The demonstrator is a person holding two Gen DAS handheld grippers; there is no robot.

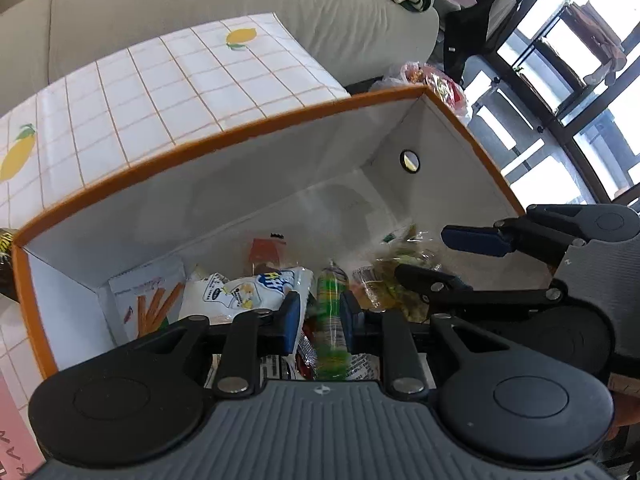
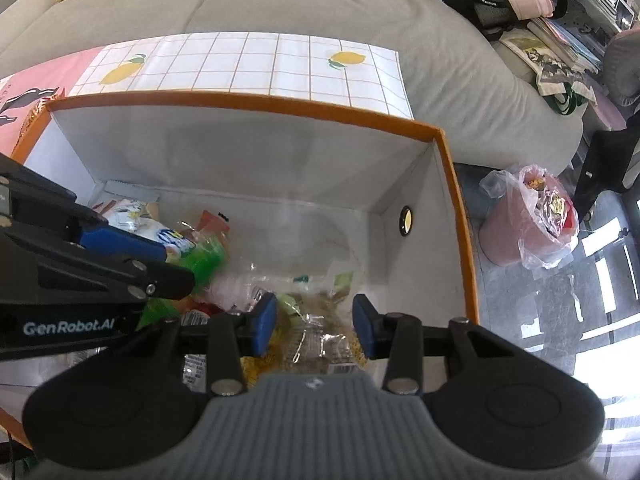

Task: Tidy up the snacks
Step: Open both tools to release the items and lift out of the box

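An orange-rimmed white storage box (image 1: 256,128) holds several snacks. My left gripper (image 1: 323,316) is over the box, its blue pads either side of a green snack pack (image 1: 331,320) that looks blurred; whether the pads touch it I cannot tell. A white and blue bag (image 1: 256,292) and a carrot-stick pack (image 1: 148,300) lie at the left of the box floor. My right gripper (image 2: 315,324) is open above a clear bag of yellow-green snacks (image 2: 316,340) on the box floor (image 2: 288,232). The left gripper shows in the right wrist view (image 2: 120,248), the right gripper in the left wrist view (image 1: 444,256).
The box stands on a table with a lemon-print grid cloth (image 1: 160,88). A grey sofa (image 2: 280,0) is behind it. A pink bin with a plastic liner (image 2: 528,220) stands on the floor at the right. Bags and papers (image 2: 540,20) lie on the sofa.
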